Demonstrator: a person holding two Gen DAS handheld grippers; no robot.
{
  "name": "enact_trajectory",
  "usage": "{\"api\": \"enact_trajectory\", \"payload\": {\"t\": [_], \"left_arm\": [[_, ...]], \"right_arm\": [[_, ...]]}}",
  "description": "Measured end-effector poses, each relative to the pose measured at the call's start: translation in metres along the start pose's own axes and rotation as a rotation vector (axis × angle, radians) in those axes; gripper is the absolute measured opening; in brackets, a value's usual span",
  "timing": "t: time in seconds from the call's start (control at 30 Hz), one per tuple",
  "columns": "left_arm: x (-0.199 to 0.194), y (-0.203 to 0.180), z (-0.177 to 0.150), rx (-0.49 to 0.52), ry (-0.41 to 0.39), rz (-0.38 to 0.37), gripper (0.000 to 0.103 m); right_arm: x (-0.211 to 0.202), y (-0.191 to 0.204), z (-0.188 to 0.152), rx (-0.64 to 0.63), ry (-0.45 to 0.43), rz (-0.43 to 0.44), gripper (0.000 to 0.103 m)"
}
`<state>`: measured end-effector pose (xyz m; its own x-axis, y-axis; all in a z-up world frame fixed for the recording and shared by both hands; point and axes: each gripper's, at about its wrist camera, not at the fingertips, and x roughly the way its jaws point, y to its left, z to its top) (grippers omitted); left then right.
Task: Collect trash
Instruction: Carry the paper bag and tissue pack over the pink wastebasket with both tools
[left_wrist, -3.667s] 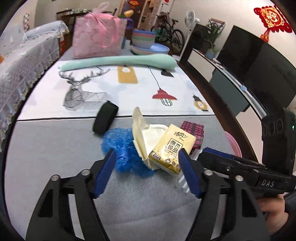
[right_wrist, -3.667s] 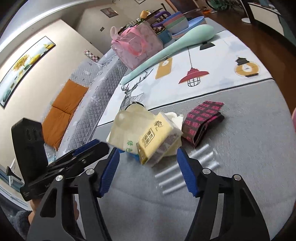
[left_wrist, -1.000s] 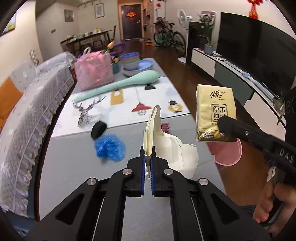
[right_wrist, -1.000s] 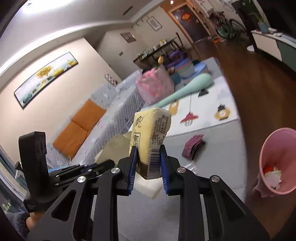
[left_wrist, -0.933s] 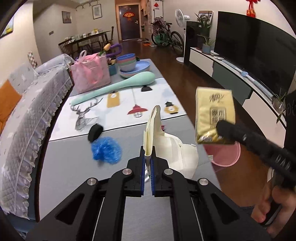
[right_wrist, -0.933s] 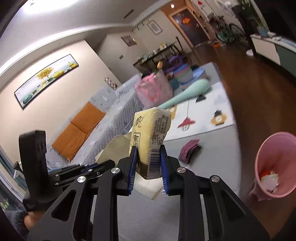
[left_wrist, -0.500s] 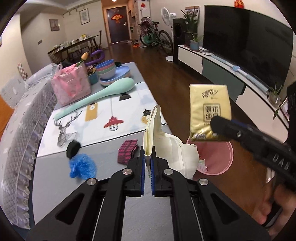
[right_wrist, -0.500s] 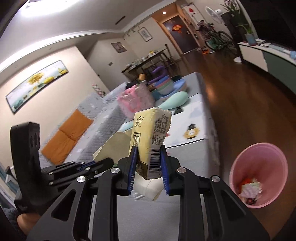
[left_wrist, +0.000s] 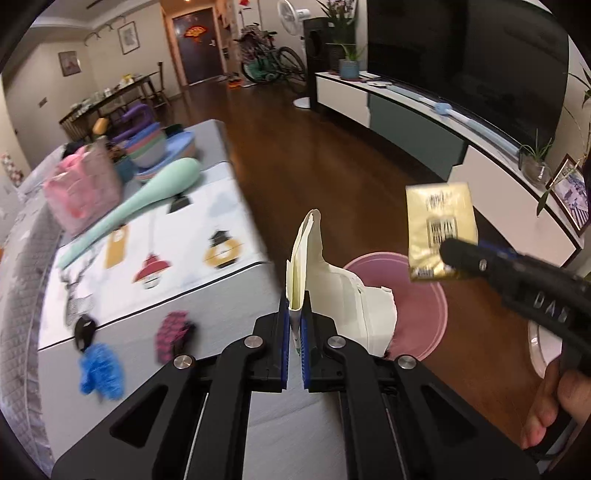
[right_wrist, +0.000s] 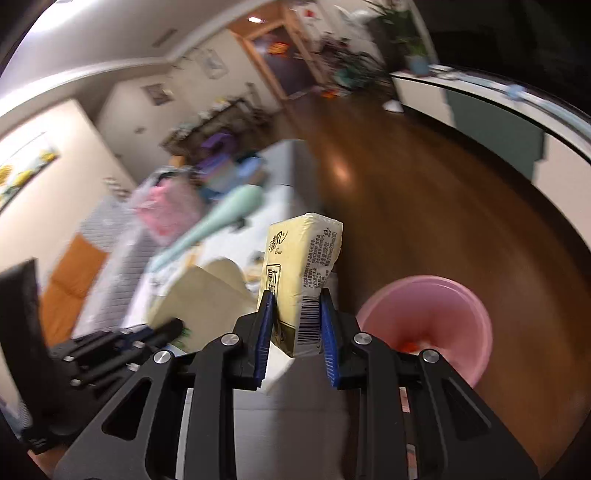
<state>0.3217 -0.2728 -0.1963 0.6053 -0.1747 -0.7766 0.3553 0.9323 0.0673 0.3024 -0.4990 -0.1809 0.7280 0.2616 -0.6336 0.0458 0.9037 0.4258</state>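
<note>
My left gripper (left_wrist: 294, 310) is shut on a cream paper bag (left_wrist: 343, 299) that stands up from its pads and hangs over the near rim of the pink bin (left_wrist: 424, 306) on the wooden floor. My right gripper (right_wrist: 295, 314) is shut on a yellow tissue pack (right_wrist: 301, 266), held upright. In the left wrist view the tissue pack (left_wrist: 439, 230) hovers above the bin's right side, carried by a hand at the lower right. In the right wrist view the pink bin (right_wrist: 428, 321) lies just right of the pack, with scraps inside it.
On the grey mat (left_wrist: 229, 306) lie a blue crumpled bag (left_wrist: 99, 369), a dark red wrapper (left_wrist: 171, 330) and a black roll (left_wrist: 83, 328). Farther back sit a mint long cushion (left_wrist: 147, 195), a pink bag (left_wrist: 81, 188) and stacked bowls (left_wrist: 159, 147). A TV cabinet (left_wrist: 424, 125) lines the right wall.
Both grippers have swung right, off the mat toward the pink bin, which is now close under them. Each keeps its hold: paper bag in the left, tissue pack in the right.
</note>
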Motion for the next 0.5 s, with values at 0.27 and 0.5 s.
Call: {"api": "enact_trajectory", "payload": {"t": [0.27, 0.5], "left_arm": [[0.065, -0.038, 0.006, -0.004, 0.091, -0.054, 0.005], [0.112, -0.059, 0.001, 0.028, 0.202, -0.079, 0.005]], "right_arm": [[0.031, -0.062, 0.000, 0.107, 0.096, -0.134, 0.025], [0.061, -0.094, -0.006, 0.184, 0.170, -0.168, 0.028]]}}
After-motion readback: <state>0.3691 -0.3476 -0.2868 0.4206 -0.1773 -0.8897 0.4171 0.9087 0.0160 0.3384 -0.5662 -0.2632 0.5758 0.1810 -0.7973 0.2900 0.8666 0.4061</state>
